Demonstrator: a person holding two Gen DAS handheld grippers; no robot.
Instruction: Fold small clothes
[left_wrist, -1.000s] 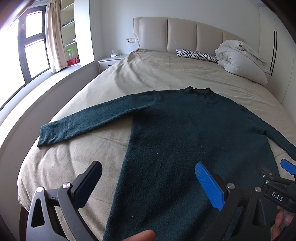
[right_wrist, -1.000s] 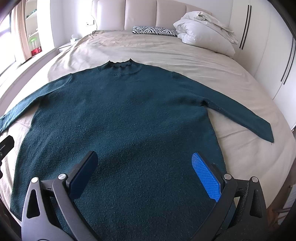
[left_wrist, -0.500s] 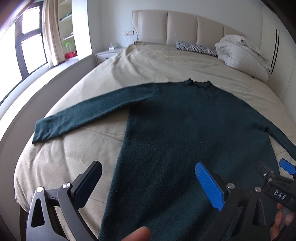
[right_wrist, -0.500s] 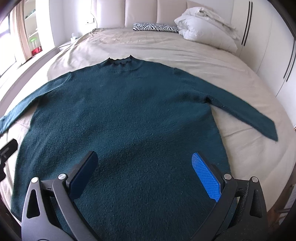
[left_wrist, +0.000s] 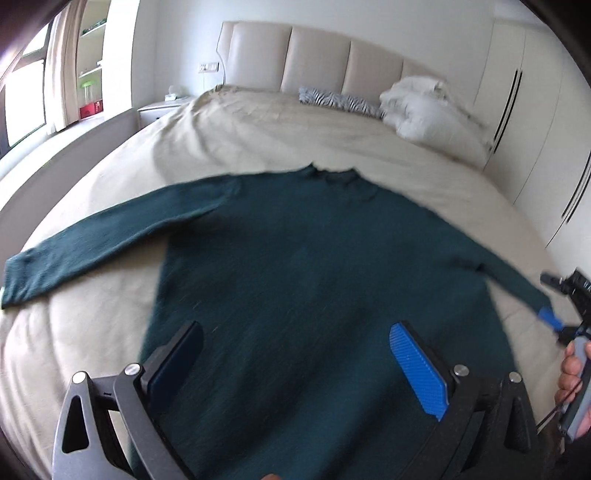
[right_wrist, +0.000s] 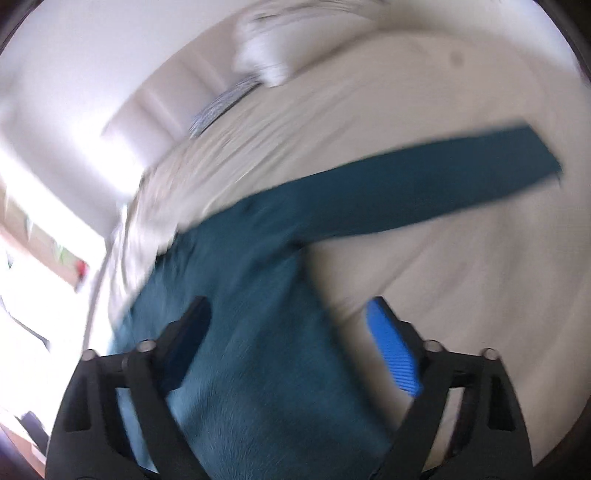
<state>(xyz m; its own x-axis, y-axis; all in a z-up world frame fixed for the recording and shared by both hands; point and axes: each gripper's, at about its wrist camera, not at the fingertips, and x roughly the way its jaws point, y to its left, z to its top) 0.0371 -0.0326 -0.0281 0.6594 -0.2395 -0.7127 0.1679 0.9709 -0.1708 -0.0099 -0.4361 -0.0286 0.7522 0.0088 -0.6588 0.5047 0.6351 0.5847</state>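
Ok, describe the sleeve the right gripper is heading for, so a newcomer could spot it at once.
Start from the big beige bed: a dark green sweater lies flat across it, neck toward the headboard. The sleeve runs out over bare sheet beyond the open right gripper. Unlike the other sleeve on the window side, it points toward the white wardrobes.

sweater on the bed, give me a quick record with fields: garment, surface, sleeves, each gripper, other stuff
garment: dark green sweater, spread flat, neck toward the headboard
surface: beige bed
sleeves: both stretched out to the sides
left gripper: open, above the sweater's lower part, holding nothing
right gripper: open, tilted view, blurred, near the right sleeve
other: white duvet, zebra pillow
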